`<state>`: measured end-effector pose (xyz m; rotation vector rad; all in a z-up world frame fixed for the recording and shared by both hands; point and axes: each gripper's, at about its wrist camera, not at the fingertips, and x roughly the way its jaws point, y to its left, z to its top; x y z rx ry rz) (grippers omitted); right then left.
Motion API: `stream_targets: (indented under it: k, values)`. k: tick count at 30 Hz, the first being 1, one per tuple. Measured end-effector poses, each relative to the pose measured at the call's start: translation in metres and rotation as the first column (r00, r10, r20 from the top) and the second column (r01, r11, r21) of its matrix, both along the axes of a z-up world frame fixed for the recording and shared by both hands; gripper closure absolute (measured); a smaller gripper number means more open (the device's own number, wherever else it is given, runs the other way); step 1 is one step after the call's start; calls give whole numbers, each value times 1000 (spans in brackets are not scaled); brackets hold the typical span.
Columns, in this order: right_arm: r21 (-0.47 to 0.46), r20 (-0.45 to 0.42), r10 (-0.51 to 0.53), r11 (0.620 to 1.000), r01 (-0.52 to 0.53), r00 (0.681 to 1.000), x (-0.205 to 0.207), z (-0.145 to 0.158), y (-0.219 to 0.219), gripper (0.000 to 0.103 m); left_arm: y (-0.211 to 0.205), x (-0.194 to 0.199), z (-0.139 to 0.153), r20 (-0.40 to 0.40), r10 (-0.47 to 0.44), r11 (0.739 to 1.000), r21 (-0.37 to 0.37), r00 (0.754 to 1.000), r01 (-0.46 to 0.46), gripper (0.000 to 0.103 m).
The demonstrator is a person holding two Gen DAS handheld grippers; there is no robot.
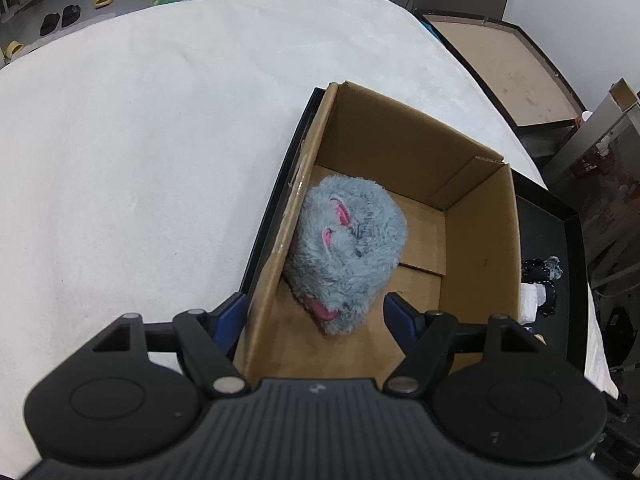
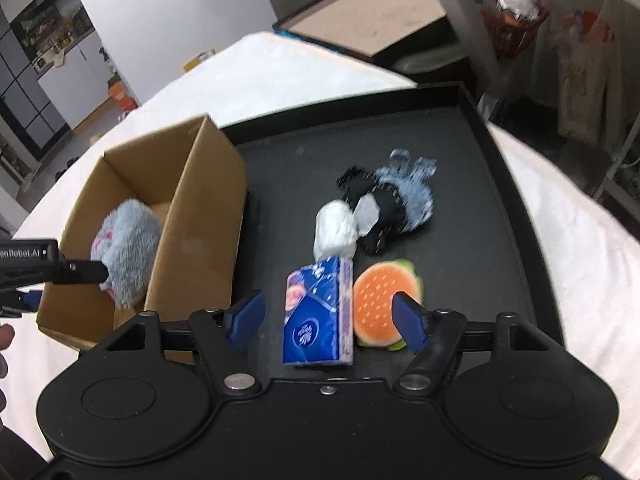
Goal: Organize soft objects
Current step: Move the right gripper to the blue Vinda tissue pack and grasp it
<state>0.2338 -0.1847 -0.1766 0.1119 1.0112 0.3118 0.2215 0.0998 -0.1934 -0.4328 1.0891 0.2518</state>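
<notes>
— Plush toy (image 1: 348, 252), the fluffy grey-blue one with pink patches: where does it lie?

— Inside the cardboard box (image 1: 476, 232), against its left wall. The left gripper (image 1: 316, 312) hangs over the box's near end with its blue fingers (image 1: 400, 314) spread wide, one outside the left wall, the other inside the box; the toy sits just ahead of them, gripped by neither.

— And the other side?

— The right gripper (image 2: 328, 312) is also spread apart and holds nothing. Between its fingers, on the black tray (image 2: 504, 184), lie a blue tissue pack (image 2: 318, 320) and a plush hamburger (image 2: 384, 300), side by side and touching. Beyond them sit a white wad (image 2: 335, 228) and a black-and-blue knitted item (image 2: 396, 200). The box stands at the tray's left, on a white cloth (image 1: 132, 160).
</notes>
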Motion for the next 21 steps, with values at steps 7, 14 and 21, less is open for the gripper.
stream_targets:
  k: [7,14,21]
  values:
    - [19,-82,12,1000,-10,997,0,-21,7,45,2,4,-6,-11,7,1000,-4,1000,-7,29]
    - [34,-151,-16,999,21,988,3,-40,5,45,5,3,-6,-13,9,1000,-13,1000,-9,29]
    - [47,-172,-33,998,42,985,5,-47,1,55,7,2,-5,-9,10,1000,-21,1000,-10,29]
